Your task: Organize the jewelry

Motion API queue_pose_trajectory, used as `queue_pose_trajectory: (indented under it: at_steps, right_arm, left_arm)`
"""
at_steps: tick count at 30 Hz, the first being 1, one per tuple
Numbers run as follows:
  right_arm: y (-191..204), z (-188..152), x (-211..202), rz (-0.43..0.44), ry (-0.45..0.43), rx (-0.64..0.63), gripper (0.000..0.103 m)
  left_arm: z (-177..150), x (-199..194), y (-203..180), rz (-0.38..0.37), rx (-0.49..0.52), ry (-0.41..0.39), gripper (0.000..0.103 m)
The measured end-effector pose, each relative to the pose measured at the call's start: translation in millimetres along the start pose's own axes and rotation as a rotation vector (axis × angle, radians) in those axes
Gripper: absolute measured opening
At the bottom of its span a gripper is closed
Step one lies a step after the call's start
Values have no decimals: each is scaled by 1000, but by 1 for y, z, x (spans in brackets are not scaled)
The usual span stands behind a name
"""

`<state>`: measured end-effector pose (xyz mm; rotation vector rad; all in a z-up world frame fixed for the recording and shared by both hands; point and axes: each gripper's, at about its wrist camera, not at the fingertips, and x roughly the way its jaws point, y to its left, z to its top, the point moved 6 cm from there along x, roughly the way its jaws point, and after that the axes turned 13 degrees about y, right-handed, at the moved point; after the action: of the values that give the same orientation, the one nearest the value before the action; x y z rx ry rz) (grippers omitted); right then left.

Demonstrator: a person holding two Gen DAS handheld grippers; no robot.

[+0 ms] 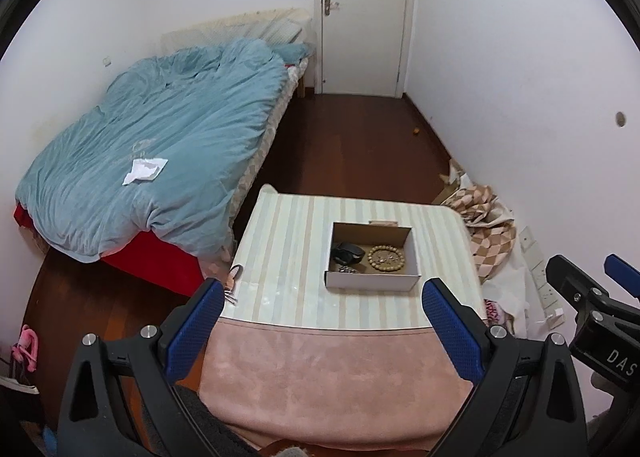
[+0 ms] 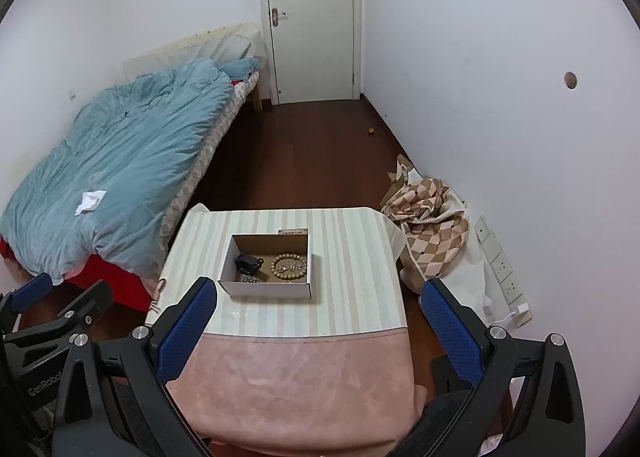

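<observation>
An open cardboard box [image 1: 372,281] [image 2: 266,288] sits on a small table [image 1: 288,257] [image 2: 352,257] covered in striped and pink cloth. Inside lie a wooden bead bracelet [image 1: 385,257] [image 2: 290,267] with a small metal piece in its ring, a black object [image 1: 349,252] [image 2: 248,263] and a silvery chain [image 1: 349,269] [image 2: 250,279]. My left gripper [image 1: 322,293] is open and empty, held above the table's near side. My right gripper [image 2: 318,293] is open and empty, also short of the box. A metal clip [image 1: 234,285] [image 2: 160,289] lies at the table's left edge.
A bed with a blue duvet [image 1: 160,145] [image 2: 120,157] stands left of the table. A checked cloth heap [image 1: 492,233] [image 2: 432,217] lies on the floor to the right, by wall sockets [image 2: 500,265]. A white door [image 1: 364,13] is at the far end.
</observation>
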<state>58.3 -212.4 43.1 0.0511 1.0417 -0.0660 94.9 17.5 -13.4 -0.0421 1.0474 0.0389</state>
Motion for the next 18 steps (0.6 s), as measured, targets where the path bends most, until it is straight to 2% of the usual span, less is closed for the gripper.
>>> queue_pose_trajectory:
  at_steps: [11,18]
  right_arm:
    - [5,27,81,-18,103,-2,103]
    - [6,39,113,-19,168,-3,103]
  left_arm:
    - [28,61,-4,39,8,97,101]
    - [38,87,-3,46,7,152,101]
